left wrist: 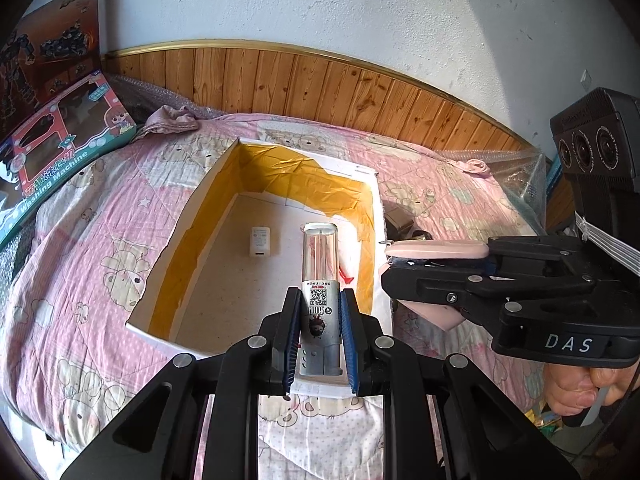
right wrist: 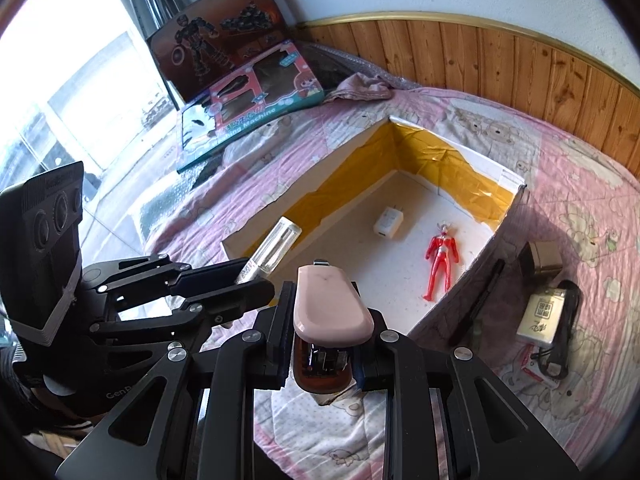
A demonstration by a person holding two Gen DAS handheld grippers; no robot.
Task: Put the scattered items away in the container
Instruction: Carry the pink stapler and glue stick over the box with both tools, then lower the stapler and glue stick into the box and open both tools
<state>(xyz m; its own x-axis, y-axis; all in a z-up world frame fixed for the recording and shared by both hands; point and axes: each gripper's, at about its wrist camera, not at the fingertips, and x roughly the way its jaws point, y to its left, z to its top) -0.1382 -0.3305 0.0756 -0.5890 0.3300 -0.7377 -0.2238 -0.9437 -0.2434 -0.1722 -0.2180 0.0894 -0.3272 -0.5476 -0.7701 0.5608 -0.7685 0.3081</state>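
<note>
Two hand-held grippers, one item each, over one box.
My left hand-held gripper (left wrist: 320,332) clamps one clear-capped bottle (left wrist: 320,264); my right hand-held gripper (right wrist: 324,332) clamps one pink stapler (right wrist: 330,304); mid-frame, the box (right wrist: 352,152) holds one charger (right wrist: 388,222) and one red figure (right wrist: 440,260).

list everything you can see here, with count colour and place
box: 1, white, yellow-lined, on bed
charger: 1, white, in box
figure: 1, red, in box
tube: 1, clear and silver, in left gripper
stapler: 1, pink, in right gripper
toy boxes: 2, dark and teal-pink, bed's far corner
adapter: 1, grey, right of box
packet: 1, white, right of box
cable: 1, black, beside packet
left gripper: shut
right gripper: shut
</note>
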